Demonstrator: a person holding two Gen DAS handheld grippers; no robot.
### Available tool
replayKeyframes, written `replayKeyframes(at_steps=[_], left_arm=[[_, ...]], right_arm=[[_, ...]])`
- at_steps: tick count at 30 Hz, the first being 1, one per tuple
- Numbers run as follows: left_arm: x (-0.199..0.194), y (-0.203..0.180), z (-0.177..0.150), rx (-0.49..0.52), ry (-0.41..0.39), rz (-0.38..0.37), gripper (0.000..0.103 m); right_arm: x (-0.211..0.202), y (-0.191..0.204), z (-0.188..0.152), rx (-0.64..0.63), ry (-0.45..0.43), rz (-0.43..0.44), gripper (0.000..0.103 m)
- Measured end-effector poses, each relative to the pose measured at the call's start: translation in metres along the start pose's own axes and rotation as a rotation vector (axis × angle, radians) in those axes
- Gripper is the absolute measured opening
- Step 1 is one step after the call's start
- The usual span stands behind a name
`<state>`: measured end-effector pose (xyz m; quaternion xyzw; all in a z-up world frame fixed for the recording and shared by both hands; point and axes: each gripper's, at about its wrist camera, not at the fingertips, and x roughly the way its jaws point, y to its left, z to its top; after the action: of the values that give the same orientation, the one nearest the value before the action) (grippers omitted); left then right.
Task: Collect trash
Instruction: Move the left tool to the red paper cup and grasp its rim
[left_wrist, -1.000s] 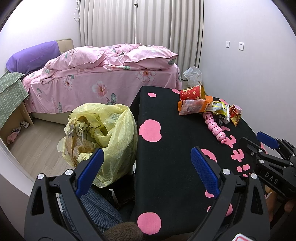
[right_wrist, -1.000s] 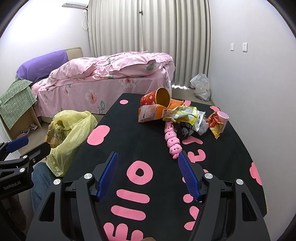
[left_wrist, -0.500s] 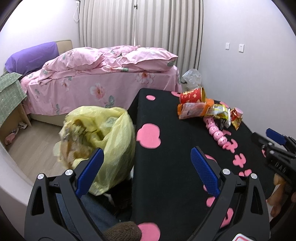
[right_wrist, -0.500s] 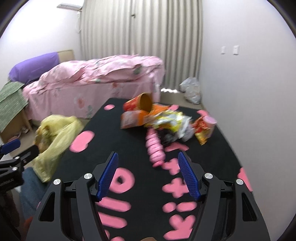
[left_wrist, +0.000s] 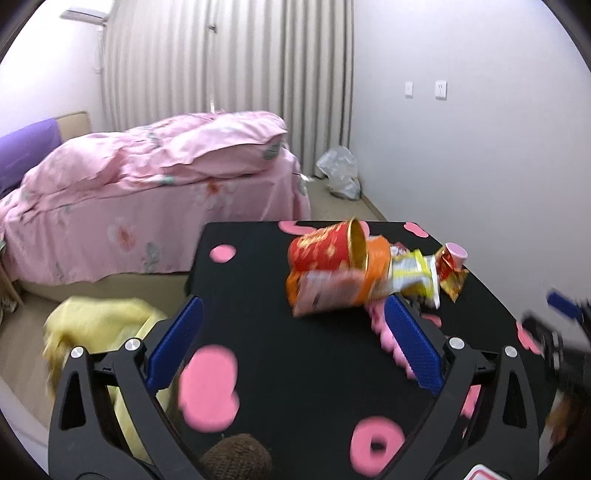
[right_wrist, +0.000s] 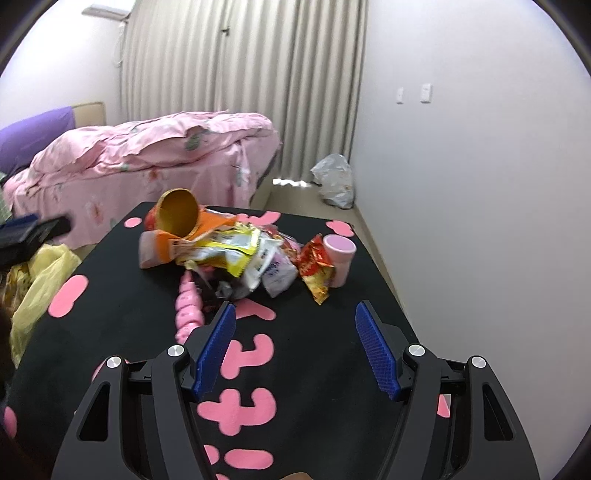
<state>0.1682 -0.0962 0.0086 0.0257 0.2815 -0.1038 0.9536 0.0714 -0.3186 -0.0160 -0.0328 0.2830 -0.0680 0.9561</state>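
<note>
Hovering over a black table (right_wrist: 321, 354) printed with pink shapes, the right gripper (right_wrist: 295, 349) and the left gripper (left_wrist: 291, 345) both hang with jaws spread wide and nothing between them. The trash lies heaped toward the table's far end: a red paper cup (left_wrist: 327, 249) tipped on its side, an orange packet (right_wrist: 173, 242) under it, a yellow wrapper (right_wrist: 225, 254) across the middle, a red-and-gold wrapper (right_wrist: 316, 267) leaning against a pink cup (right_wrist: 340, 260), and a pink segmented strip (right_wrist: 188, 310) trailing toward the near side — its end just beside the right gripper's left finger. Bare tabletop lies between the right gripper's fingers, and the table's near half is open. A yellow trash bag (left_wrist: 99, 328) slumps on the floor off the table's left edge, below the left gripper. Beyond the table stands a bed (left_wrist: 155, 192) with pink floral bedding, pleated curtains (right_wrist: 240, 74) behind it, and a crumpled clear bag (right_wrist: 334, 181) in the corner by the white wall (right_wrist: 461, 184) — which runs close along the table's right edge.
</note>
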Motion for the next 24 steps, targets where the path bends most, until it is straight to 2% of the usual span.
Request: replayKeyframes(at_steps=[1,3,5,7,10,12,13,18,24], left_arm=[[0.016,-0.005,0.012,0.005,0.012,-0.008,0.093],[0.049,-0.015,0.028,0.027,0.034,-0.048,0.079],[0.073,-0.026,0.035,0.051,0.056,-0.069,0.074],[0.098,-0.035,0.038,0.070,0.076,-0.040,0.071],[0.127,-0.036,0.037,0.068,0.121,-0.013,0.055],[0.138,-0.031,0.036,0.051,0.147,-0.011,0.035],[0.138,-0.026,0.034,0.035,0.151,-0.016,0.034],[0.110,-0.006,0.017,0.024,0.142,-0.064,0.009],[0.040,0.020,-0.019,-0.025,0.119,-0.130,0.005]], right_arm=[[0.004,-0.003,-0.002,0.009,0.008,-0.003,0.064],[0.011,-0.007,-0.008,0.031,0.027,-0.001,0.064],[0.018,-0.009,-0.012,0.038,0.043,0.001,0.064],[0.024,-0.009,-0.015,0.034,0.055,-0.005,0.064],[0.032,-0.008,-0.017,0.028,0.066,-0.003,0.064],[0.036,-0.006,-0.016,0.024,0.068,-0.001,0.064],[0.037,-0.005,-0.015,0.021,0.066,0.001,0.064],[0.042,-0.002,-0.008,0.009,0.051,0.019,0.064],[0.053,0.014,0.003,-0.016,0.063,0.092,0.064]])
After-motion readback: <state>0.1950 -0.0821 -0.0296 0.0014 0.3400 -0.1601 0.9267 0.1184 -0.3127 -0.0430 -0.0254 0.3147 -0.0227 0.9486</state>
